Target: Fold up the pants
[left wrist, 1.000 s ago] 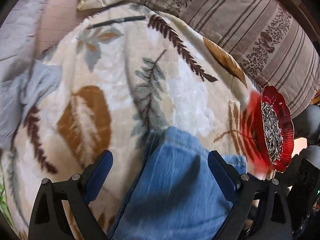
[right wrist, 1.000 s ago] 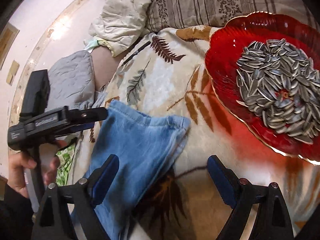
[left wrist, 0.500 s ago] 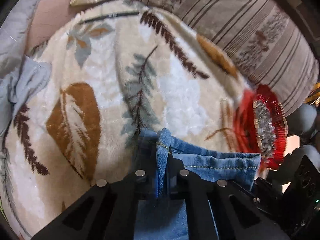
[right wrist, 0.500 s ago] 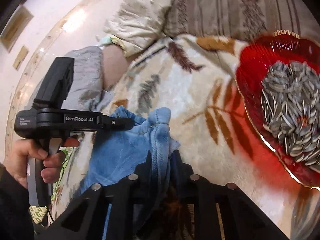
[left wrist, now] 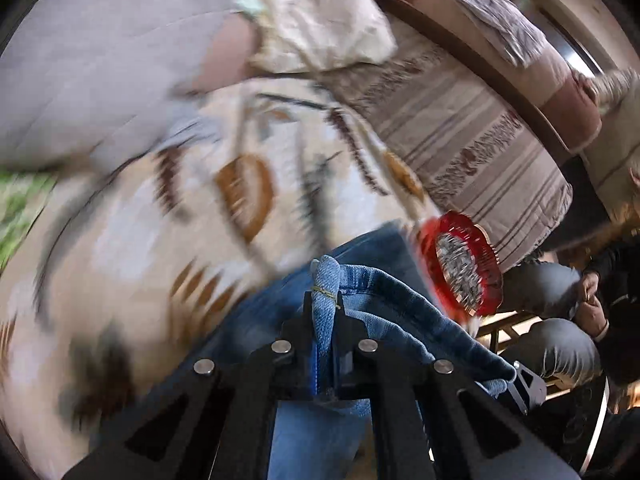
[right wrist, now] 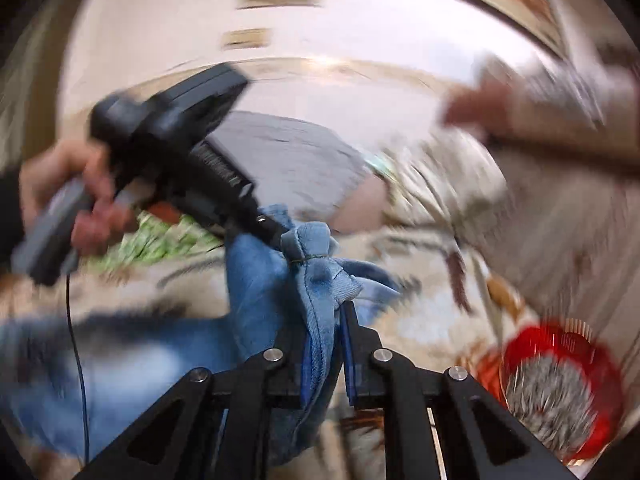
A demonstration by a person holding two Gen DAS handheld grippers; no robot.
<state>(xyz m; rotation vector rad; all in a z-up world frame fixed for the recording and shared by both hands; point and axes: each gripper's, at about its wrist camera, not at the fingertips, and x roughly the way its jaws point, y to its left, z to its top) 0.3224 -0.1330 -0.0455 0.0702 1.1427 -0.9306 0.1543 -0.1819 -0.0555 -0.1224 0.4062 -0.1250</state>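
Observation:
Blue denim pants [left wrist: 316,436] are lifted off a leaf-patterned blanket [left wrist: 132,240]. My left gripper [left wrist: 325,300] is shut on a bunched fold of the hem that sticks up between its fingers. In the right wrist view, my right gripper [right wrist: 327,320] has its jaws closing on another fold of the pants [right wrist: 256,280], with the denim pressed between the pads. The left gripper [right wrist: 276,236] shows there too, pinching the cloth just above and to the left, held by a hand [right wrist: 60,184]. Both views are motion-blurred.
A red glass dish of sunflower seeds [left wrist: 460,268] sits on the blanket right of the pants, and shows again as the dish [right wrist: 560,396]. Behind lie a striped cushion [left wrist: 480,148] and grey quilted cloth [left wrist: 80,60]. A seated person's legs [left wrist: 560,320] are at the right.
Both grippers went from wide open over the pants' hem to closed on it, then rose and swung, lifting the denim off the blanket. The right wrist view has rolled strongly.

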